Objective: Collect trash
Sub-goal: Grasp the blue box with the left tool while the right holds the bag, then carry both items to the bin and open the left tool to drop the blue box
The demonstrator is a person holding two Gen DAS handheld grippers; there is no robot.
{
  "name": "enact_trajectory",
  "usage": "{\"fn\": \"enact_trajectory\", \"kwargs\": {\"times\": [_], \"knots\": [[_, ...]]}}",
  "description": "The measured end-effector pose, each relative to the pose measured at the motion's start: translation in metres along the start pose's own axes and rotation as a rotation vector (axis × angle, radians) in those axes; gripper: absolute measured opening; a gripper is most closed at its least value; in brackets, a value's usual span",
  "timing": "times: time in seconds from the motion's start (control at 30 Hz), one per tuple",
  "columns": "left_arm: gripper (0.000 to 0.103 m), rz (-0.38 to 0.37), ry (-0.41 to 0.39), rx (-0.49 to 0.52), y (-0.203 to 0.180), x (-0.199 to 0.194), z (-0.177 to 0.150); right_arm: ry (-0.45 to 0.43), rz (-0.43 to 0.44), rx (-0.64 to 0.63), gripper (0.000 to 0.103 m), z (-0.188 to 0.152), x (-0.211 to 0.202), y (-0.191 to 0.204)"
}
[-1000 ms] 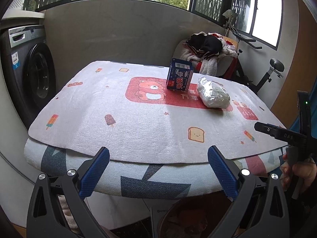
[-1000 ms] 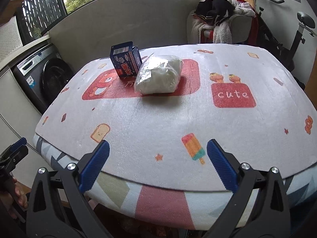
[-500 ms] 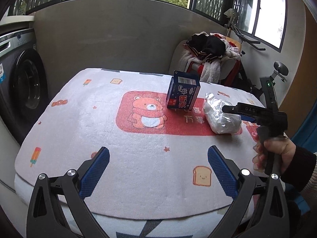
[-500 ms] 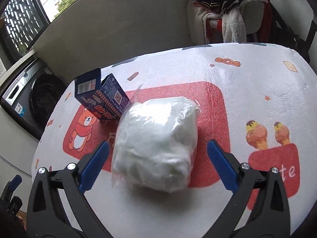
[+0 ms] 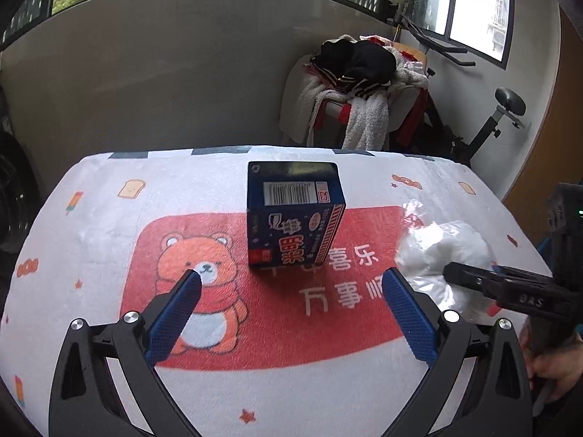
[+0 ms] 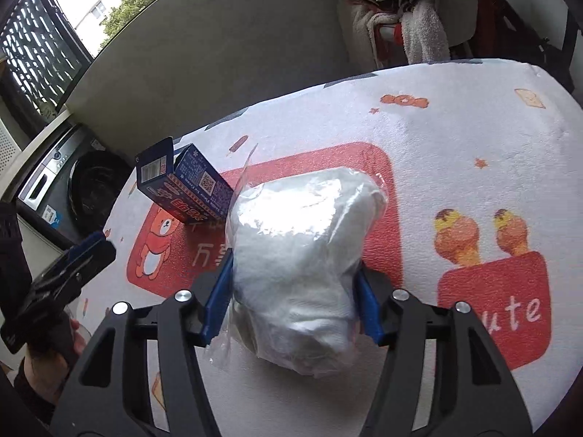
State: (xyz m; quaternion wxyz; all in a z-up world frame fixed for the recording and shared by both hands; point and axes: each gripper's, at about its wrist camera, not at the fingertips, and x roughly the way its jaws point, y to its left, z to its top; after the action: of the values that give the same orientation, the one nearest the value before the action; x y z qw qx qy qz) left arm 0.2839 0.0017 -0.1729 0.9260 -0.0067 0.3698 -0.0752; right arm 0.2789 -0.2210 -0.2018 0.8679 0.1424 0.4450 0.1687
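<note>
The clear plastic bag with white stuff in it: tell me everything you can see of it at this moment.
The plastic bag is a clear, crinkly, glossy film wrapped around a soft white wad, possibly tissue. It lies on the printed blanket, over the red patch, just right of the blue carton. A loose flap of film sticks up toward the carton. The right gripper straddles its near half, jaws closing, both blue pads against its sides. It is not yet lifted.
</note>
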Motion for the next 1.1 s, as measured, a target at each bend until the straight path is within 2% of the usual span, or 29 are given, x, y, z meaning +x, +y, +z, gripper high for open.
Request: {"fn": "enact_trajectory", "kwargs": {"times": [0.2, 0.4, 0.43, 0.47, 0.5, 0.73, 1.1], "knots": [[0.097, 0.051, 0.004, -0.004, -0.014, 0.040, 0.036, -0.039, -0.035, 0.040, 0.060, -0.006, -0.027, -0.024], [0.097, 0.102, 0.085, -0.083, -0.006, 0.076, 0.051, -0.060, -0.030, 0.088, 0.060, -0.016, -0.047, -0.043], [0.092, 0.094, 0.104, -0.099, -0.002, 0.081, 0.051, -0.061, -0.033, 0.089, 0.060, -0.019, -0.051, -0.043], [0.076, 0.088, 0.111, -0.118, 0.002, 0.081, 0.049, -0.060, -0.037, 0.088, 0.060, -0.021, -0.053, -0.044], [0.075, 0.089, 0.119, -0.134, 0.005, 0.080, 0.047, -0.061, -0.042, 0.085, 0.060, -0.022, -0.056, -0.043], [0.075, 0.034, 0.130, -0.067, -0.003, 0.039, 0.022, -0.089, -0.077, 0.015, 0.060, -0.028, -0.079, -0.029], [0.075, -0.076, 0.104, -0.021, -0.020, -0.079, -0.039, -0.109, -0.072, -0.062, 0.060, -0.058, -0.118, 0.014]]}}
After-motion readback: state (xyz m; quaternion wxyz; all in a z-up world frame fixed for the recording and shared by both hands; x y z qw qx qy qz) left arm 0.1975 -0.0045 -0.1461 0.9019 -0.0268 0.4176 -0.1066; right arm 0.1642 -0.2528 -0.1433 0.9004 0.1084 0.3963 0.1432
